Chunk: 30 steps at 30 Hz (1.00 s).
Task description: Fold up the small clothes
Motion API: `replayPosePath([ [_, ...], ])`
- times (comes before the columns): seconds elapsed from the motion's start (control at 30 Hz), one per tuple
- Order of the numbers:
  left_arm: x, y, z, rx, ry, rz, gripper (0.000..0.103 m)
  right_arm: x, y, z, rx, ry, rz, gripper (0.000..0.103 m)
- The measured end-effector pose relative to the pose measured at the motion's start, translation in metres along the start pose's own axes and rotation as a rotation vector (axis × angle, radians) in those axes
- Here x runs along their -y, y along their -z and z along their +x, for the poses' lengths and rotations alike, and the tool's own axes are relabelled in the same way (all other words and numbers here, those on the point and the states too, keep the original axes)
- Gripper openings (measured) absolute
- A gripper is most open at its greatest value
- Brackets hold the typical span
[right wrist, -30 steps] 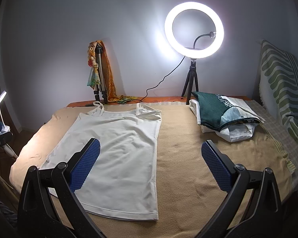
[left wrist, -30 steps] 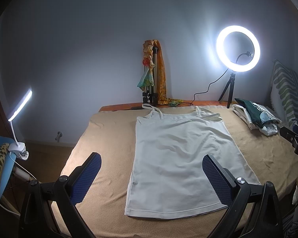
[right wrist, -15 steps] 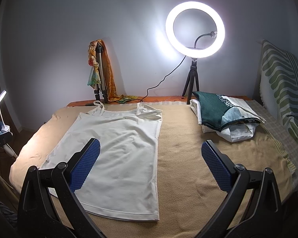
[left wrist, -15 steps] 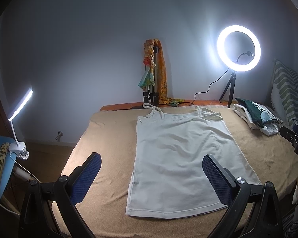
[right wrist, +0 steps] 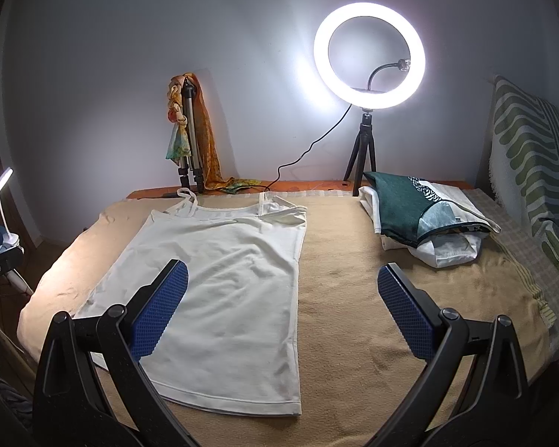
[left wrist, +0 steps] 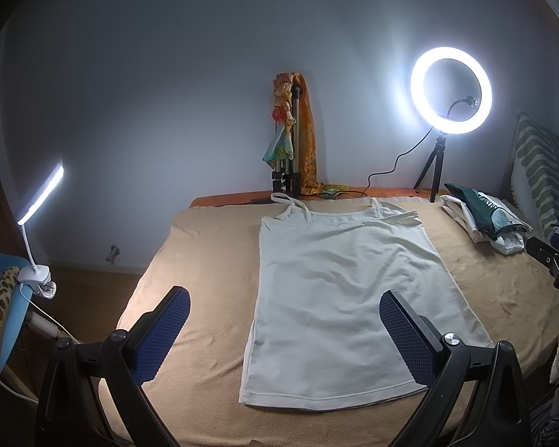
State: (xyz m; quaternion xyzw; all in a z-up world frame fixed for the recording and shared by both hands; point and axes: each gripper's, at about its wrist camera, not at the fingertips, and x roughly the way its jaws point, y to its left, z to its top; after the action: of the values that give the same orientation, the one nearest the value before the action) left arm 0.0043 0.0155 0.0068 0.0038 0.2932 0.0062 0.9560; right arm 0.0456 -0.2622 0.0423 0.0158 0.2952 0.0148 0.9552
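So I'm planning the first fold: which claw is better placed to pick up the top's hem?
Left. The left claw hangs open over the white top; the right claw straddles its edge and bare blanket.

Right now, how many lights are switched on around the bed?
2: the ring light on its tripod at the back wall, and a clip-on bar lamp off the bed's left side. Others may be out of view.

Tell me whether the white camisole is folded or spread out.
Spread out. The white camisole lies flat in one layer on the tan blanket, straps toward the wall, hem and both side edges showing.
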Motion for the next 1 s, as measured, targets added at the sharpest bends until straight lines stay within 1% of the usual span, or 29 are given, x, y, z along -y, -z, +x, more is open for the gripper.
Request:
replayPosePath([
  [0.23, -0.007, 0.003, 0.005, -0.019, 0.008, -0.004, 0.101, -0.004, -0.001, 0.003, -0.007, -0.007, -0.006, 0.103],
  [0.3, -0.012, 0.005, 0.010, -0.034, 0.012, -0.014, 0.100, -0.008, -0.004, 0.009, -0.017, -0.025, -0.013, 0.103],
  [0.4, -0.022, 0.010, 0.020, -0.069, 0.014, -0.035, 0.093, -0.016, -0.013, 0.016, -0.033, -0.062, -0.036, 0.103],
  [0.53, -0.036, 0.022, 0.030, -0.082, 0.031, -0.071, 0.091, -0.033, -0.030, 0.022, -0.030, -0.108, -0.092, 0.103],
  [0.6, -0.041, 0.028, 0.034, -0.098, 0.044, -0.092, 0.086, -0.040, -0.039, 0.030, -0.035, -0.147, -0.098, 0.103],
  [0.67, -0.046, 0.035, 0.041, -0.128, 0.054, -0.115, 0.074, -0.051, -0.049, 0.043, -0.046, -0.188, -0.111, 0.101],
  [0.7, -0.049, 0.038, 0.044, -0.142, 0.063, -0.127, 0.071, -0.056, -0.054, 0.050, -0.058, -0.210, -0.114, 0.099],
  [0.77, -0.055, 0.047, 0.052, -0.177, 0.084, -0.159, 0.062, -0.068, -0.062, 0.068, -0.096, -0.260, -0.114, 0.092],
  [0.8, -0.058, 0.051, 0.055, -0.193, 0.095, -0.177, 0.059, -0.074, -0.065, 0.077, -0.117, -0.286, -0.115, 0.091],
  [0.87, -0.065, 0.059, 0.064, -0.228, 0.119, -0.213, 0.049, -0.089, -0.069, 0.093, -0.152, -0.331, -0.130, 0.089],
  [0.93, -0.070, 0.065, 0.074, -0.262, 0.148, -0.246, 0.045, -0.106, -0.072, 0.108, -0.179, -0.361, -0.157, 0.086],
  [1.0, -0.071, 0.071, 0.082, -0.288, 0.167, -0.256, 0.042, -0.124, -0.075, 0.122, -0.207, -0.393, -0.187, 0.083],
])
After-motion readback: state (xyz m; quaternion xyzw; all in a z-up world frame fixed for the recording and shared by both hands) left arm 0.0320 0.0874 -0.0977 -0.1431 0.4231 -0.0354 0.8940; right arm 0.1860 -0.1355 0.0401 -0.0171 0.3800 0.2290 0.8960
